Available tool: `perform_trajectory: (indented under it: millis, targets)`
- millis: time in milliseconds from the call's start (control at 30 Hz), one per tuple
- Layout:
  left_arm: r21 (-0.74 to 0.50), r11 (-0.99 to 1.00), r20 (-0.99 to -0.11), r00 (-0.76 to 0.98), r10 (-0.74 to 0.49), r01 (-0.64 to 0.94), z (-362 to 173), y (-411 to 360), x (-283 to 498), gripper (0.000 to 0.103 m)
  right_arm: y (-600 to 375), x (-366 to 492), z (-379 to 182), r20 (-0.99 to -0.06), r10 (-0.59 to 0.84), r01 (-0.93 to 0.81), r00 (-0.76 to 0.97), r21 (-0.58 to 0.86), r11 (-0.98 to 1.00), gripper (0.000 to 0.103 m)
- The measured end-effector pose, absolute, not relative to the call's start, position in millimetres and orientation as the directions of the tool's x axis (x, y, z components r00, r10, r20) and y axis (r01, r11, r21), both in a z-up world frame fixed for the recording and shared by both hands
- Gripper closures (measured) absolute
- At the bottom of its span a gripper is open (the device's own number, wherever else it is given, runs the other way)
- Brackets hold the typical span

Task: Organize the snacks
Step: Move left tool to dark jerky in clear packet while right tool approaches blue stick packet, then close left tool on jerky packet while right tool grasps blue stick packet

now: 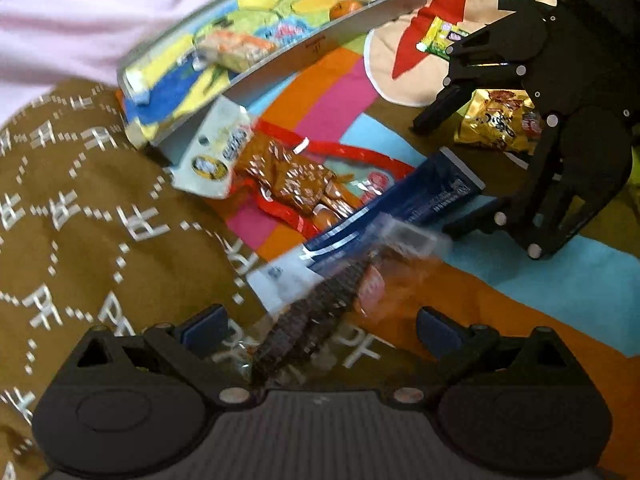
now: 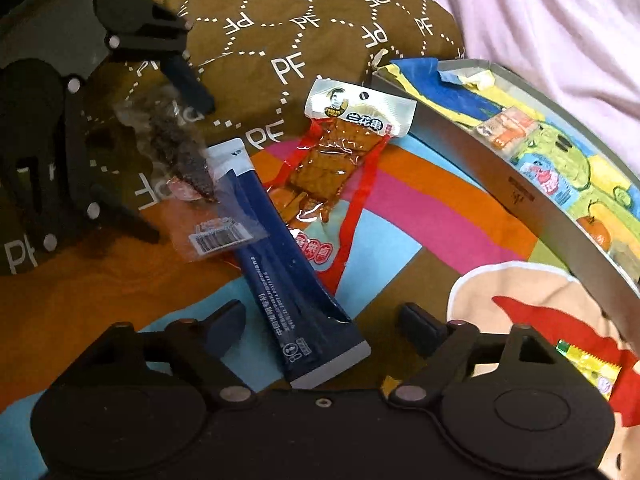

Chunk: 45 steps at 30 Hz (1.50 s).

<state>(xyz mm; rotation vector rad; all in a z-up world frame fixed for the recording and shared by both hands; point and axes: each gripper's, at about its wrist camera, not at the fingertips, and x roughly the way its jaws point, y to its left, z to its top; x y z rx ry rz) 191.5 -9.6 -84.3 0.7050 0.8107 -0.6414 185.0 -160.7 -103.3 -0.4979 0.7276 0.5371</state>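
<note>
the left gripper (image 1: 320, 330) has its two blue-padded fingers spread wide, and between them lies a clear packet with a dark ridged snack (image 1: 316, 308) inside, blurred in this view; the pads do not touch it, so nothing is clamped. that clear packet rests partly on the brown quilt printed with pf letters (image 1: 80, 220) and partly across one end of a long navy blue pouch (image 1: 412, 204). the right gripper (image 2: 324, 324) is also spread apart, its fingers on either side of the near end of the navy blue pouch without pressing it. just beyond the pouch lies a red-edged packet of brown tofu-like pieces (image 2: 332, 160) with a white header, on the bright striped cloth (image 2: 420, 216). a shallow metal tray (image 1: 352, 24) stands further off with a colourful lining, holding an orange-and-white snack pack (image 1: 236, 48) and a small orange fruit (image 1: 346, 8). near the right gripper in the left wrist view sits a gold crinkly packet (image 1: 496, 120), and a small yellow-green packet (image 1: 440, 36) lies on a cream and red printed patch.
</note>
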Motion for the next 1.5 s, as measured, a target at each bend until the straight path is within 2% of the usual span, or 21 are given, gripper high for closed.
perform_trajectory:
  millis: [267,467,1000,1233,1500]
  targets:
    - [0.242,0.68,-0.853,0.486,-0.191,0.692,-83.4,-12.1,183.8,0.012,-161.9,182.2,-101.7,-0.747,0.3,-0.619,0.593,-0.185,0.763,0.046]
    - [0.159,0.752,-0.864,0.458,-0.208,0.64,-79.1,-8.4,169.0,0.017,-163.2,175.2,-98.0,-0.768,0.28,-0.595,0.576,-0.159,0.787,0.051]
    - [0.02,0.83,-0.874,0.413,-0.257,0.558,-71.7,-22.6,127.1,0.016,-169.1,117.7,-76.4,-0.826,0.232,-0.56,0.513,-0.117,0.82,0.05]
    - [0.063,0.83,-0.854,0.46,-0.243,0.554,-65.1,-24.0,121.4,0.013,-169.1,107.2,-72.2,-0.805,0.217,-0.549,0.552,-0.155,0.821,0.028]
    - [0.128,0.834,-0.835,0.512,-0.202,0.537,-70.9,-22.6,134.8,0.011,-165.9,119.8,-77.4,-0.759,0.223,-0.538,0.611,-0.192,0.821,0.023]
